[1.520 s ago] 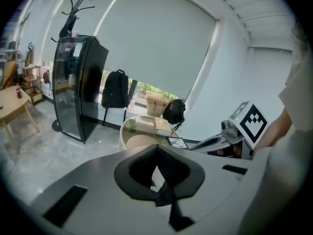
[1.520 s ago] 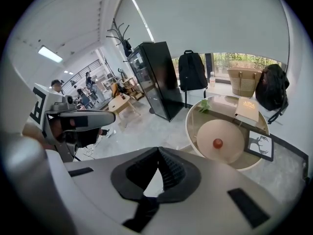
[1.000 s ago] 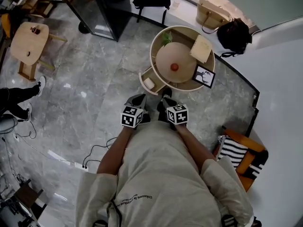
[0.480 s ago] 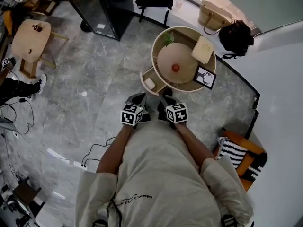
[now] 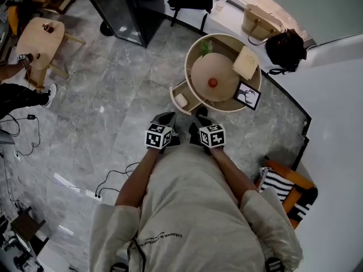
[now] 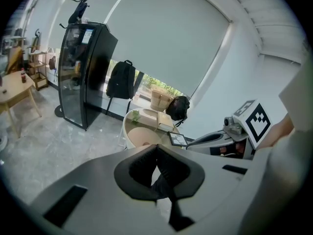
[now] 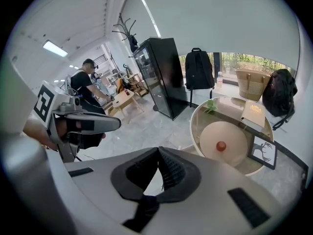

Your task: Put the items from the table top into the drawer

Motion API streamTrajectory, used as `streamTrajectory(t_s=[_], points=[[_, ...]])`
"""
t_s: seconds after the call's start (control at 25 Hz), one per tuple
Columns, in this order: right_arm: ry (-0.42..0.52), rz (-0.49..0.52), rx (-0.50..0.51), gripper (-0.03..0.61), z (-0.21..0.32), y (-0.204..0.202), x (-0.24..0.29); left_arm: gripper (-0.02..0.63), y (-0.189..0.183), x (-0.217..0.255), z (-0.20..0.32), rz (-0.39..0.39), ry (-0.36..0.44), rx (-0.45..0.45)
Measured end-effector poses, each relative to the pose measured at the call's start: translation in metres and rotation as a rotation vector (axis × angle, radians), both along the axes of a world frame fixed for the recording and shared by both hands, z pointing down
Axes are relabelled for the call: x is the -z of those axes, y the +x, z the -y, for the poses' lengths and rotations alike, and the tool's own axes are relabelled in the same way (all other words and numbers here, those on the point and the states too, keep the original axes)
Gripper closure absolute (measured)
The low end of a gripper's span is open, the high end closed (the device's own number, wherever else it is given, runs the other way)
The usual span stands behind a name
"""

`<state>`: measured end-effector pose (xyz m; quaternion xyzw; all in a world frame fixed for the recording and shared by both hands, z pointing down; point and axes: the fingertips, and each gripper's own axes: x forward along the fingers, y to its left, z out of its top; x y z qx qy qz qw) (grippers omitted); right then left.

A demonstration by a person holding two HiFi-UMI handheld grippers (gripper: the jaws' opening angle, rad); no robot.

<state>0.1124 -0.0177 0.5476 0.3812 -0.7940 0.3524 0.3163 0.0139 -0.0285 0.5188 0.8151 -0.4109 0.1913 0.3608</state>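
Inside the drawer [image 5: 173, 94], head view alone shows perhaps one item [image 5: 181, 100].

The floor [image 5: 113, 95] is showing polished grey veined stone, glossy and carrying reflections. The bench [image 5: 188, 67] is reading as pale wood, smooth and matt; the drawer [image 5: 176, 89] at its left edge is showing the same. Mid-bench, the red ball [image 5: 212, 83] is looking smooth with a slight sheen. At the far-right edge the book [image 5: 246, 63] is showing a matt tan cover. At the right edge the picture frame [image 5: 247, 96] is looking like a black matt surround on a paper print.

Shells of the left gripper [image 6: 157, 153] and right gripper [image 7: 159, 153] are looking like grey matt plastic. The fingers [image 7: 168, 173] are showing black ribbed rubbery pads. The cabinet [image 7: 164, 77] is showing black glossy glass. The shirt [image 5: 198, 208] is looking like matt beige cloth.
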Motion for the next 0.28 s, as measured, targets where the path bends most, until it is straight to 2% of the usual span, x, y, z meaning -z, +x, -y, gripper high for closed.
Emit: streamTrajectory(t_s=[0.28], points=[[-0.017, -0.008, -0.004, 0.546, -0.002, -0.0032, -0.0038, 0.594, -0.0055, -0.0046, -0.0029, -0.005, -0.021, 0.008]])
